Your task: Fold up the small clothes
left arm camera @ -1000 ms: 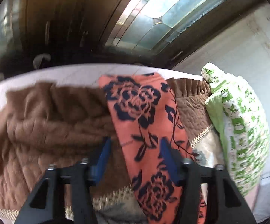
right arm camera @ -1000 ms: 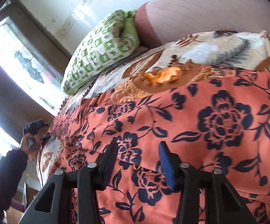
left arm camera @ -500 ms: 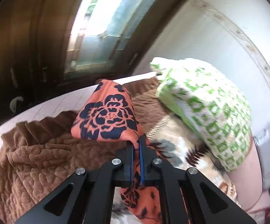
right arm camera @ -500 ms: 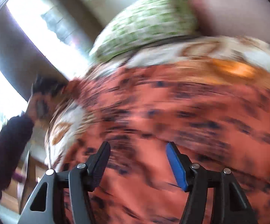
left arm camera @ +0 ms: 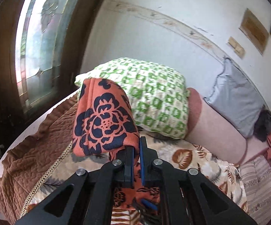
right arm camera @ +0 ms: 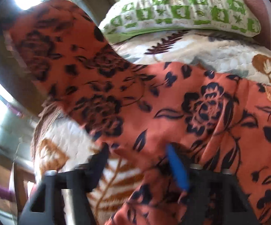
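The garment is an orange cloth [left arm camera: 103,120] with a dark blue flower print. My left gripper [left arm camera: 136,146] is shut on its end and holds it lifted above the bed, so the cloth stands up and droops over in front of the jaws. In the right wrist view the same cloth [right arm camera: 201,112] lies spread on the leaf-print bedspread, with its far left part raised. My right gripper [right arm camera: 137,155] is open just above the cloth's near edge, with the blue pad [right arm camera: 176,165] over the fabric.
A green-and-white patterned pillow [left arm camera: 154,97] lies at the bed's head, with a pink bolster [left arm camera: 210,129] and a grey pillow [left arm camera: 236,97] to its right. A brown quilted blanket [left arm camera: 32,146] covers the bed's left side. A window [left arm camera: 36,37] is on the left wall.
My left gripper closed on the cloth's end and lifted it, swinging right toward the pillow. My right gripper stayed open and moved quickly across the spread cloth toward its near edge.
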### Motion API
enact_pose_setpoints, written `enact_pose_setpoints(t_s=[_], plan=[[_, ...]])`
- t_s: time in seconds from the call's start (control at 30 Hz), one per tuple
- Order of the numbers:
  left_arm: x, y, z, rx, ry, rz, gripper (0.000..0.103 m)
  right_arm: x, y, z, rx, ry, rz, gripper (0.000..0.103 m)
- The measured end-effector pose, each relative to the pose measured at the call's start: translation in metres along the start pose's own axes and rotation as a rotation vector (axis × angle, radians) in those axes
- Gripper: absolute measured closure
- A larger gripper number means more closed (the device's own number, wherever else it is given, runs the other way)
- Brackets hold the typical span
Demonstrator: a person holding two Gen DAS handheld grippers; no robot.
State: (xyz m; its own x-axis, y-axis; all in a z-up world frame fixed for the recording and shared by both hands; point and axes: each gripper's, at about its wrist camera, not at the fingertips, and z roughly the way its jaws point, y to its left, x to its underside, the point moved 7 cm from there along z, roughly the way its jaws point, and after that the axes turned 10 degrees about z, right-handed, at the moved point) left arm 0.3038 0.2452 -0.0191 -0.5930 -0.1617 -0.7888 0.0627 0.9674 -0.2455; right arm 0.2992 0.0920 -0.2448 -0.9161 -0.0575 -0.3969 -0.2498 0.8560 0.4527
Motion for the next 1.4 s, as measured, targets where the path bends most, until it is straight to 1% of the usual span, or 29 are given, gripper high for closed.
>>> enact_pose_setpoints(t_s=[0.03, 0.07, 0.13, 0.2, 0.23, 0.3, 0.4, 0.5, 0.57, 0.63, 0.7, 0.73, 0.77, 0.8, 0.83, 0.87, 0.93, 0.97, 1.03, 1.07, 1.1, 1.17, 1.2, 1.23, 1.27, 1.3, 1.33, 1.37, 1.4], plan=[[-0.003, -0.008, -0.003, 0.015, -0.002, 0.009, 0.099, -0.001, -0.003, -0.001, 0.008, 0.003, -0.002, 0.091], [-0.006, -0.020, -0.006, 0.037, -0.004, 0.022, 0.099, -0.001, -0.008, -0.005, -0.010, 0.000, 0.018, 0.097], [-0.008, -0.039, -0.011, 0.059, -0.004, 0.053, 0.099, -0.005, -0.026, -0.018, -0.087, -0.027, 0.127, 0.097], [-0.010, -0.061, -0.012, 0.085, -0.001, 0.089, 0.099, -0.005, -0.053, -0.033, -0.200, -0.037, 0.280, 0.097], [-0.011, -0.075, -0.012, 0.103, 0.003, 0.106, 0.099, -0.003, -0.063, -0.041, -0.228, -0.043, 0.318, 0.097], [-0.011, -0.109, -0.013, 0.139, 0.015, 0.154, 0.099, 0.001, -0.084, -0.064, -0.273, -0.067, 0.358, 0.093], [-0.002, -0.167, -0.004, 0.187, 0.047, 0.242, 0.099, 0.011, -0.111, -0.100, -0.376, -0.073, 0.423, 0.093], [0.019, -0.230, 0.011, 0.247, 0.098, 0.325, 0.099, 0.021, -0.156, -0.153, -0.456, -0.129, 0.489, 0.093], [0.043, -0.274, 0.026, 0.297, 0.145, 0.368, 0.099, 0.028, -0.189, -0.186, -0.483, -0.179, 0.545, 0.093], [0.073, -0.313, 0.044, 0.346, 0.204, 0.404, 0.099, 0.038, -0.229, -0.220, -0.485, -0.242, 0.607, 0.085], [0.110, -0.353, 0.063, 0.421, 0.275, 0.435, 0.098, 0.053, -0.275, -0.247, -0.435, -0.299, 0.680, 0.041], [0.128, -0.370, 0.074, 0.453, 0.319, 0.445, 0.097, 0.063, -0.293, -0.259, -0.419, -0.347, 0.712, 0.006], [0.153, -0.390, 0.088, 0.480, 0.387, 0.455, 0.091, 0.071, -0.309, -0.270, -0.411, -0.393, 0.736, 0.004], [0.171, -0.402, 0.097, 0.485, 0.438, 0.464, 0.087, 0.081, -0.325, -0.274, -0.409, -0.397, 0.752, 0.004], [0.188, -0.412, 0.105, 0.479, 0.480, 0.472, 0.087, 0.087, -0.333, -0.272, -0.413, -0.379, 0.767, 0.006], [0.200, -0.420, 0.109, 0.474, 0.504, 0.477, 0.087, 0.093, -0.343, -0.272, -0.419, -0.371, 0.791, 0.013], [0.206, -0.424, 0.104, 0.483, 0.506, 0.487, 0.086, 0.102, -0.362, -0.264, -0.441, -0.352, 0.870, 0.027], [0.203, -0.424, 0.099, 0.483, 0.481, 0.494, 0.083, 0.103, -0.370, -0.261, -0.444, -0.345, 0.898, 0.027], [0.188, -0.413, 0.086, 0.442, 0.398, 0.525, 0.065, 0.097, -0.372, -0.256, -0.414, -0.316, 0.891, 0.027], [0.180, -0.402, 0.082, 0.391, 0.357, 0.551, 0.050, 0.091, -0.372, -0.253, -0.370, -0.295, 0.860, 0.027], [0.174, -0.386, 0.081, 0.301, 0.315, 0.589, 0.040, 0.088, -0.369, -0.250, -0.287, -0.279, 0.819, 0.027], [0.169, -0.356, 0.088, 0.129, 0.281, 0.657, 0.040, 0.086, -0.369, -0.244, -0.191, -0.263, 0.782, 0.028], [0.170, -0.336, 0.096, 0.034, 0.288, 0.688, 0.040, 0.089, -0.372, -0.236, -0.141, -0.244, 0.793, 0.033], [0.173, -0.315, 0.104, -0.052, 0.306, 0.700, 0.040, 0.095, -0.379, -0.232, -0.104, -0.227, 0.819, 0.040], [0.178, -0.288, 0.114, -0.136, 0.340, 0.681, 0.040, 0.099, -0.385, -0.227, -0.089, -0.217, 0.849, 0.058], [0.181, -0.268, 0.120, -0.173, 0.361, 0.647, 0.040, 0.105, -0.395, -0.227, -0.099, -0.225, 0.903, 0.072], [0.184, -0.248, 0.126, -0.195, 0.375, 0.600, 0.040, 0.110, -0.403, -0.228, -0.120, -0.234, 0.940, 0.077], [0.187, -0.229, 0.130, -0.208, 0.381, 0.549, 0.040, 0.113, -0.408, -0.231, -0.127, -0.243, 0.962, 0.087], [0.191, -0.215, 0.133, -0.221, 0.384, 0.512, 0.040, 0.115, -0.411, -0.236, -0.121, -0.258, 0.965, 0.089]])
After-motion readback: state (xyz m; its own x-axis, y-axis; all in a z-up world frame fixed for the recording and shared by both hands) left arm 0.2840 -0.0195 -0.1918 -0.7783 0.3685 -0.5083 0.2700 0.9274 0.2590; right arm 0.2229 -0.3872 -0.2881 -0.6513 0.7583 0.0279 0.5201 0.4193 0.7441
